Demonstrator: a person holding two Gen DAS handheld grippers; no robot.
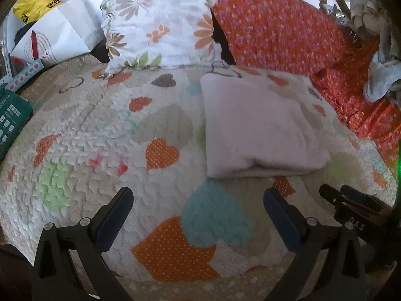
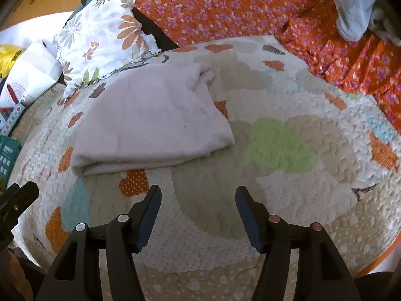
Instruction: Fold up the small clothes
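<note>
A pale lilac garment point(image 1: 260, 128) lies folded into a thick rectangle on the heart-patterned quilt point(image 1: 100, 130). It also shows in the right wrist view point(image 2: 153, 123), left of centre. My left gripper point(image 1: 198, 195) is open and empty, held over the quilt just short of the garment's near edge. My right gripper point(image 2: 198, 193) is open and empty, over the quilt point(image 2: 275, 145) to the right of the garment's near edge. The right gripper also shows at the lower right of the left wrist view point(image 1: 351, 200).
A floral pillow point(image 1: 160, 22) and an orange flowered cover point(image 1: 280, 30) lie behind the quilt. A light blue cloth point(image 2: 353, 10) lies at the far right. A white paper bag point(image 1: 57, 35), a yellow bag point(image 1: 35, 2) and a green box point(image 1: 12, 120) stand at the left.
</note>
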